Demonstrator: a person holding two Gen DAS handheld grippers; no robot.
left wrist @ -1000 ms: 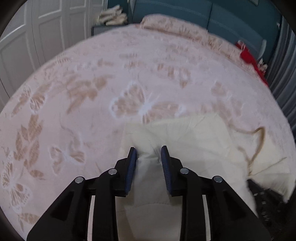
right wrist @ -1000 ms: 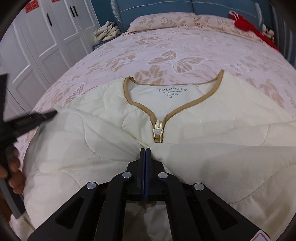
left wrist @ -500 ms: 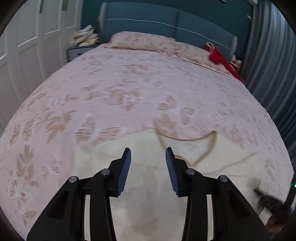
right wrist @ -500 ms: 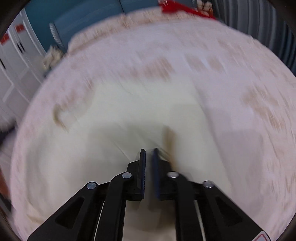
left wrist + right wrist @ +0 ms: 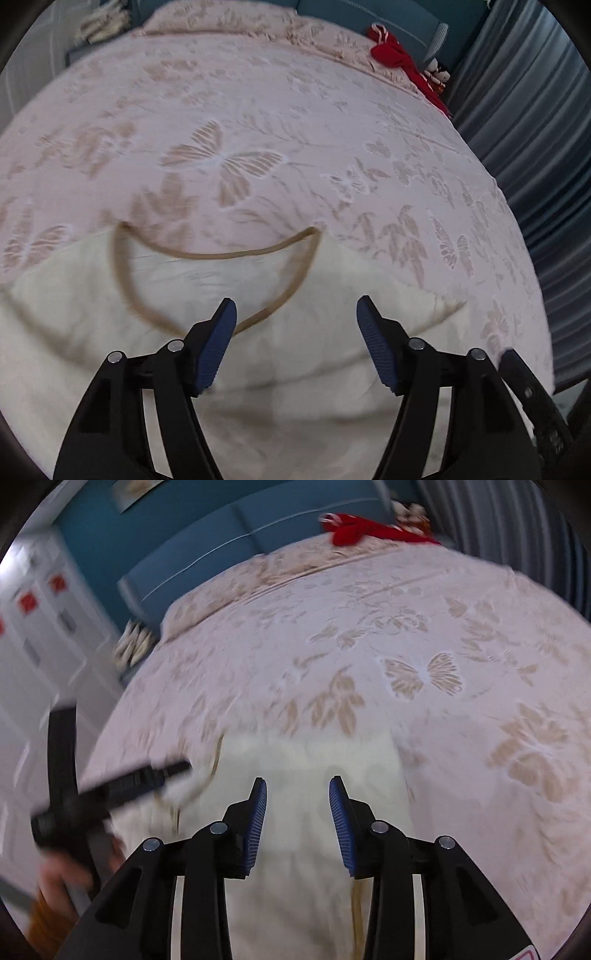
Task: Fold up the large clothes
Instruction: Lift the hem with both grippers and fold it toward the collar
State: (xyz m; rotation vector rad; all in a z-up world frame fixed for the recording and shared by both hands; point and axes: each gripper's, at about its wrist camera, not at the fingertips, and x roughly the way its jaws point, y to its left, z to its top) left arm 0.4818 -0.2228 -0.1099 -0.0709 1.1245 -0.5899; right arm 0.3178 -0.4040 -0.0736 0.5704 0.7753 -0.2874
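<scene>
Left wrist: one cream jacket, one bedspread; two claws spread.

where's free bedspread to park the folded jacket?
Free: the wide bedspread between the cream jacket collar and the pillows, and the strip toward the curtain. Crowded: near edge under the jacket; red item at the headboard corner.

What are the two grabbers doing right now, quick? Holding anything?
Left gripper: open, holding nothing, above the cream jacket.
Right gripper: open, holding nothing, also over the jacket.
</scene>
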